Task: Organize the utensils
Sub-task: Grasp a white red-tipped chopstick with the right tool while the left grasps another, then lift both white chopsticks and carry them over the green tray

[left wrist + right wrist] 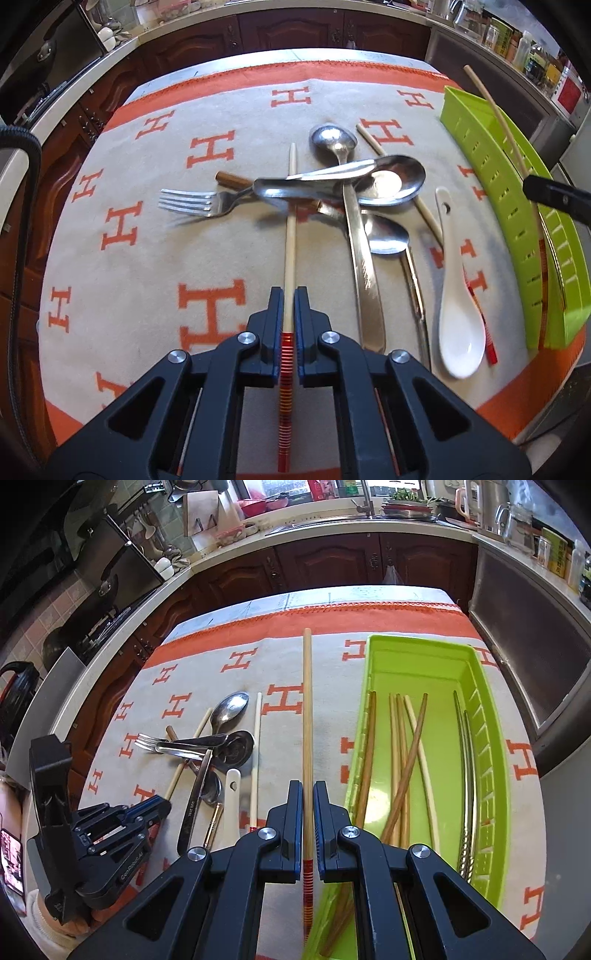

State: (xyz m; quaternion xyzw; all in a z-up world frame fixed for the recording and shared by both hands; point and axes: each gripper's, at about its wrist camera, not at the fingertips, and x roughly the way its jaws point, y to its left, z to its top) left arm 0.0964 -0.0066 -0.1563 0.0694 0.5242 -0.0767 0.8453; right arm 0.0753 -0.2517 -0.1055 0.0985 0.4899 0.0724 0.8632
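My left gripper [290, 297] is shut on the red-striped end of a pale chopstick [289, 240], whose far part runs into a pile of metal utensils [343, 184]. That pile holds a fork [192, 203], spoons and a knife, on the patterned cloth. A white ceramic spoon [458, 295] lies to its right, beside another chopstick. My right gripper [307, 788] is shut on a second pale chopstick [306, 701], held above the cloth just left of the green tray [491, 757]. Several chopsticks [400, 760] lie in the tray. The left gripper [159, 805] shows low at the left of the right wrist view.
The cloth-covered table [129, 229] stands in a kitchen, with dark wooden cabinets [332, 561] and a counter beyond its far edge. The green tray [480, 158] sits along the table's right side. A hand in a light sleeve [48, 919] holds the left gripper.
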